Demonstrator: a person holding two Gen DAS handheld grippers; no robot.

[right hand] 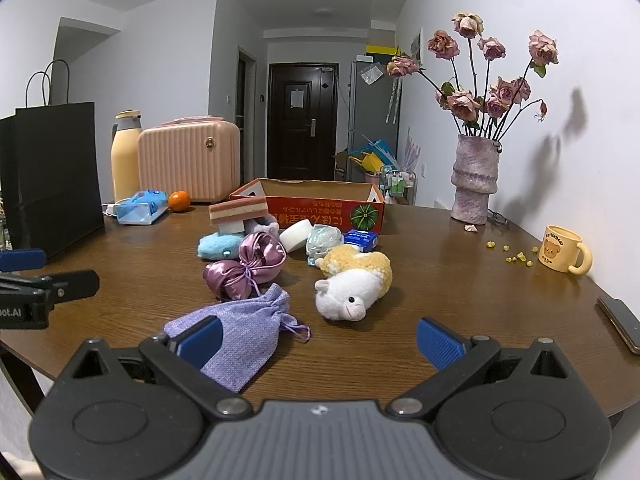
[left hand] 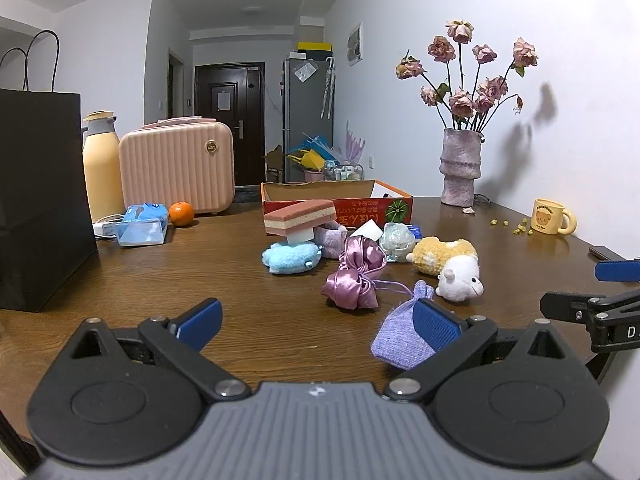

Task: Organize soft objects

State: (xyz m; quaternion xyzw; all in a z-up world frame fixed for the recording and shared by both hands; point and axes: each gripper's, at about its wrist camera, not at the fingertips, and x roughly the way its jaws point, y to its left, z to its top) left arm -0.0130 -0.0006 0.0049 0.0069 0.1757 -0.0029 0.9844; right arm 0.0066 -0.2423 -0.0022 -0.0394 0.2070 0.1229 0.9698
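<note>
Seemingly "Butterbear" on yellow mug [right hand: 563, 254].

The pouch [left hand: 400, 340] lies partly behind the left gripper's right finger [left hand: 434, 326]. Ahead, the box [right hand: 320, 208] hides its inside, and the phone [right hand: 622, 322] at far right is cut off

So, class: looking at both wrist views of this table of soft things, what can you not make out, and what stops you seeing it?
- Inside of the cardboard box: both views, hidden by its front wall.
- Near corner of the lilac pouch: left wrist view, behind the left gripper's finger.
- Grey plush: both views, mostly under the layered sponge.
- Phone: cut off by the fisheye edge.
- Mug lettering: too small.
</note>
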